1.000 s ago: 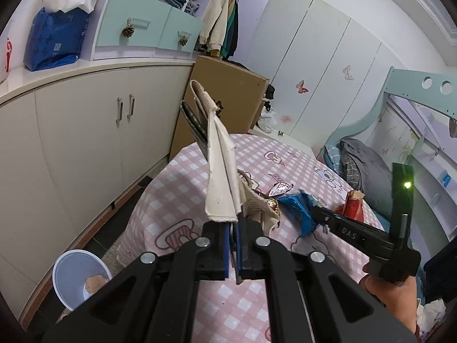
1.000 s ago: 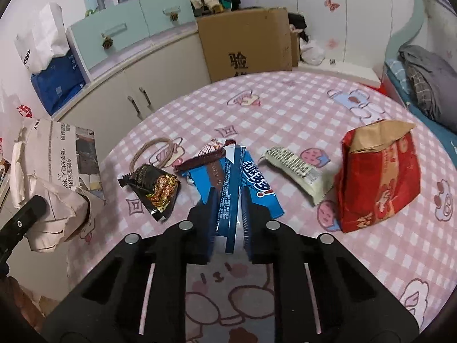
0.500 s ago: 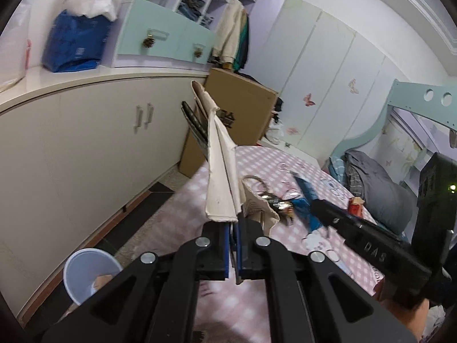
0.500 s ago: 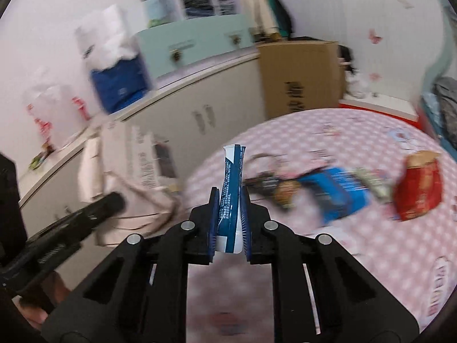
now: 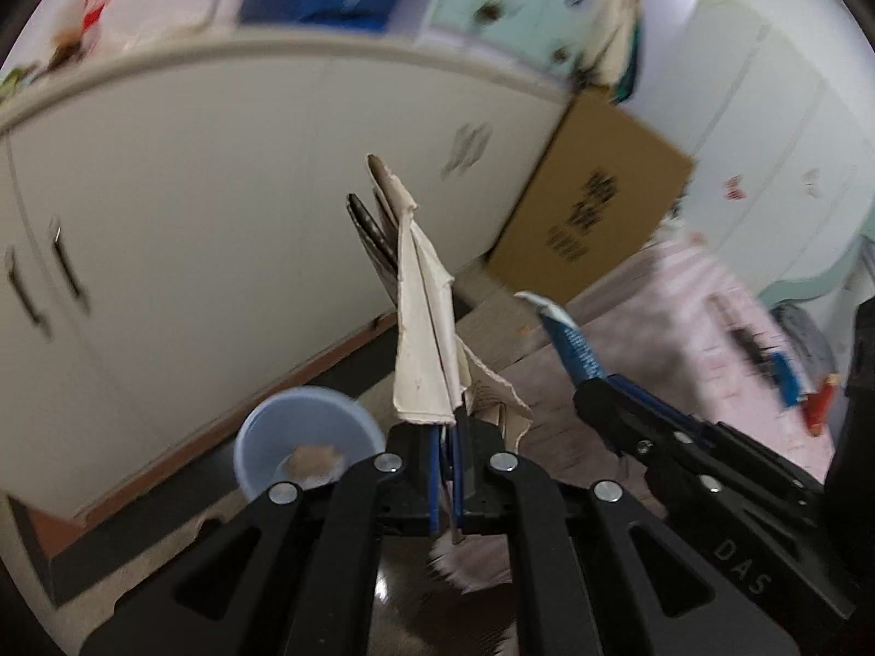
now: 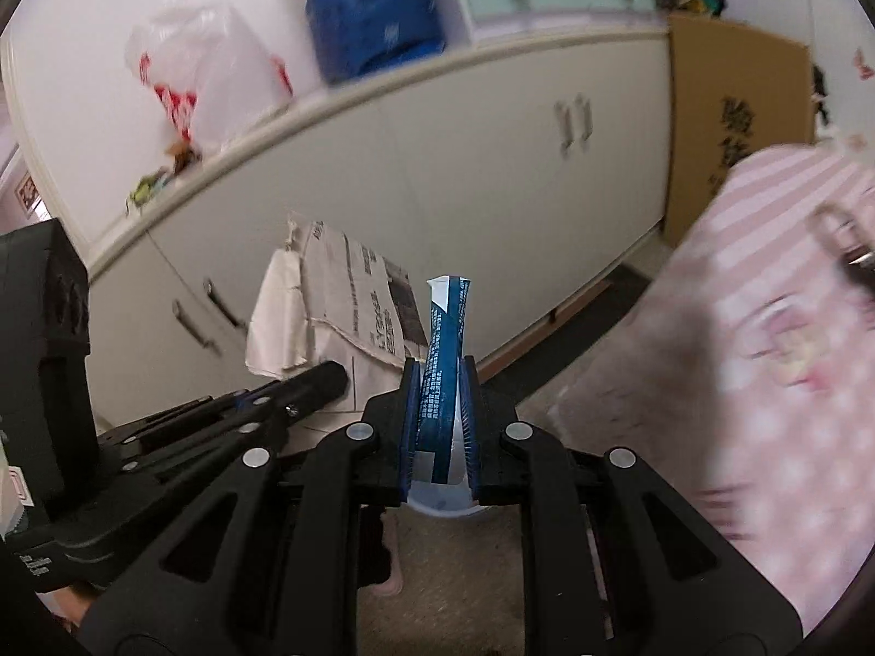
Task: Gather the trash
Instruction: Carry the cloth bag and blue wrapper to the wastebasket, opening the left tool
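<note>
Two light scraps in my tongs, bin low in the frame.

The folded newspaper (image 5: 424, 328) stands upright at the centre of the left view, clamped by its bottom edge in my left gripper (image 5: 445, 470); I judge it light and limp, likely to flop or tear, so a pinch across the folded layers suits it. The blue wrapper (image 6: 444, 350) rises at the centre of the right view, pinched near its lower end by my right gripper (image 6: 437, 426); thin, slick film that could slide out, I think. The pale blue bin (image 5: 306, 437) sits on the floor at lower left of the left view. More wrappers lie blurred on the pink checked tablecloth (image 5: 727, 328) at right.
</note>
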A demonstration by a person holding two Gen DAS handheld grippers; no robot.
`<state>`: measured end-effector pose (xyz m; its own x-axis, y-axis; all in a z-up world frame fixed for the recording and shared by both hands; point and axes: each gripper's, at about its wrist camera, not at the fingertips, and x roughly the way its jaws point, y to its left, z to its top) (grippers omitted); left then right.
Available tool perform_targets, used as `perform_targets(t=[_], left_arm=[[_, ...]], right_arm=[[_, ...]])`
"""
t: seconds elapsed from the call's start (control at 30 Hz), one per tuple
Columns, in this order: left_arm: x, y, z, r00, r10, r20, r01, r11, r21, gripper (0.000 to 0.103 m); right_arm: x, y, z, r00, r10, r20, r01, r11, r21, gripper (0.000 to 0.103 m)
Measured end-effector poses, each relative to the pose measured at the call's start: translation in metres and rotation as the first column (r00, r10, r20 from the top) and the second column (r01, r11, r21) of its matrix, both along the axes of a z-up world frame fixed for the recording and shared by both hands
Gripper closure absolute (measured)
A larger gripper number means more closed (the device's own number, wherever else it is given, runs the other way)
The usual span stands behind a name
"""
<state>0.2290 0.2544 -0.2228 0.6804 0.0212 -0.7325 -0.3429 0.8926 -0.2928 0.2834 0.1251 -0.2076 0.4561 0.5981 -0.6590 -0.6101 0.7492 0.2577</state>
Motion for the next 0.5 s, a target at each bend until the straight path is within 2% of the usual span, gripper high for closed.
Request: perform_targets(t=[0.17,0.27,0.37,0.4,0.43,0.5], left_arm=[[0.012,0.033,-0.05,0.993,0.029,-0.119,-0.033,0.999,-0.039,0.1],[0.021,0.046,-0.068,0.989,0.033,-0.148,-0.042,0.997,-0.061,0.099],[0.03,0.054,-0.076,0.989,0.06,-0.139,-0.07,0.995,-0.071,0.096],[0.032,0.056,-0.077,0.988,0.075,-0.133,-0.085,0.994,-0.07,0.09],[0.032,0.058,-0.082,0.987,0.076,-0.139,-0.087,0.993,-0.075,0.066],[0.033,0.06,-0.087,0.983,0.091,-0.162,-0.103,0.992,-0.067,0.04]], right_arm=[[0.01,0.029,-0.049,0.998,0.005,-0.069,-0.009,0.999,-0.048,0.088],[0.015,0.039,-0.066,0.997,-0.008,-0.081,0.003,0.998,-0.064,0.088],[0.021,0.047,-0.073,0.996,-0.028,-0.081,0.024,0.998,-0.061,0.088],[0.023,0.048,-0.075,0.996,-0.032,-0.081,0.028,0.998,-0.059,0.088],[0.024,0.05,-0.076,0.996,-0.036,-0.081,0.031,0.998,-0.06,0.088],[0.028,0.051,-0.078,0.995,-0.043,-0.086,0.037,0.997,-0.061,0.088]])
